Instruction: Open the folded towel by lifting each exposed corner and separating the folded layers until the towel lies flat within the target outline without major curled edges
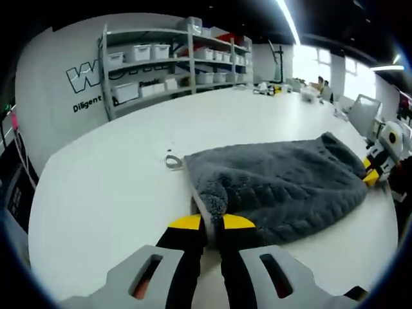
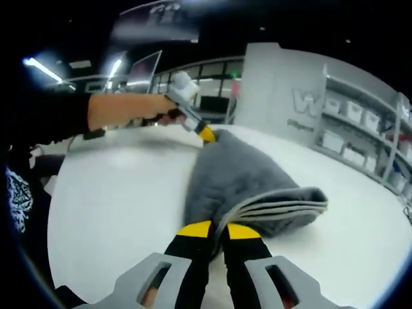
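**Two claws clamped on opposite ends of a folded grey towel**

Left gripper view: the left claw [image 1: 212, 222], jaws together, pinches a raised corner of the grey towel [image 1: 283, 183], which lies folded on the white table [image 1: 103, 187]. A small fabric loop [image 1: 172, 159] lies at the towel's edge; storage shelves [image 1: 174, 55] stand behind. Right gripper view: the right claw [image 2: 219, 230], jaws together, grips the towel's layered edge. At the far end a person's hand [image 2: 158, 106] holds the left claw against the towel.

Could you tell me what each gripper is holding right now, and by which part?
Both hold the grey towel: the left gripper pinches one corner, the right gripper the opposite end's edge.
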Available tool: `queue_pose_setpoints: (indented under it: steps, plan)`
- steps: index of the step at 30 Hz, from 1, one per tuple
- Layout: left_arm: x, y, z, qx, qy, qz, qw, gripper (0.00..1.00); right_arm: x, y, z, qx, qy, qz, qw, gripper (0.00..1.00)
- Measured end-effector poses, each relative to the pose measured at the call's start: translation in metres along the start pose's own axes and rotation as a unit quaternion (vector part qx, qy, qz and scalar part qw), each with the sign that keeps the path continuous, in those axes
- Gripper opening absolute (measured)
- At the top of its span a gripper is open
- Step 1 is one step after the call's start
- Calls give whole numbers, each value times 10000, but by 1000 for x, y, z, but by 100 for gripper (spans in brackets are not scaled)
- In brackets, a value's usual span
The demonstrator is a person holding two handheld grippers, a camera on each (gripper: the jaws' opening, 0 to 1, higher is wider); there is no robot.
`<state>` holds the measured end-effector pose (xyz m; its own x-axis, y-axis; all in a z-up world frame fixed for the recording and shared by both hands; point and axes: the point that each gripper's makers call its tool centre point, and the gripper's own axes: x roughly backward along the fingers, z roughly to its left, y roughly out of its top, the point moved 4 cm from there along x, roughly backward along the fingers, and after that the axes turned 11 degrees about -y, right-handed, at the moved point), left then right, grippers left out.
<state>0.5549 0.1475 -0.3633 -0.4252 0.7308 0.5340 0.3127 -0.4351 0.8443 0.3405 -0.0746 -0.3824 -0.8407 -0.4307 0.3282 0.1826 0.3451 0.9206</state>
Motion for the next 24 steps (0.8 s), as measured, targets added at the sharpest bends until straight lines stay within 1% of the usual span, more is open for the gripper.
queue_pose_setpoints:
  steps: [5,6,7,12,17,19,24]
  plan:
    - [-11,9,5,-164,-41,54,9998,8,3,3,11,-112,68,-122,9998,3]
    - [-11,10,11,-200,-45,63,9998,8,3,3,13,-134,74,-136,9998,3]
    - [-12,11,13,-216,-51,68,9997,8,3,3,16,-131,78,-157,9998,3]
    - [-24,19,16,-336,-95,131,9993,8,3,4,21,-185,79,-202,9996,3]
    - [-31,24,18,-435,-133,183,9988,8,3,4,24,-204,89,-196,9996,3]
    - [-35,27,18,-557,-165,172,9982,8,4,5,29,-190,120,-219,9995,4]
    - [-44,33,20,-717,-244,224,9969,9,2,8,41,-110,228,-299,9992,4]
